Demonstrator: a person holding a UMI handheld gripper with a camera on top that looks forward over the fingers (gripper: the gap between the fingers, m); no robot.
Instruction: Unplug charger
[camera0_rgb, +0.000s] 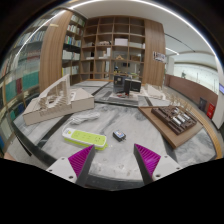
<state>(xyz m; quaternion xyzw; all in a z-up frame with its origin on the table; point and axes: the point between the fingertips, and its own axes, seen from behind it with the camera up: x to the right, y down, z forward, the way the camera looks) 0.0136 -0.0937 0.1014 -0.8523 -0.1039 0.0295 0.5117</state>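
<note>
Gripper (112, 158) nearest, magenta pads (80, 158) spread apart, nothing between. Small dark charger (119, 135) on grey surface (60, 150) just ahead of gripper, between fingertips' line. Yellow-green power strip (83, 136) just left of charger. Wooden tray (172, 121) right of charger, farther back. Wooden bookshelves (115, 50) well beyond charger.

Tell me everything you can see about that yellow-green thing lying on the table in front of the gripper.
The yellow-green object is a flat, elongated rectangle with rounded ends, plastic-looking, with a paler white panel along its top face. It lies flat on the grey table, angled slightly, just ahead of the left finger of the gripper, whose fingers are open and not touching it. A small dark block sits apart beside it. Whether it has sockets or a cable is too small to tell.
</note>
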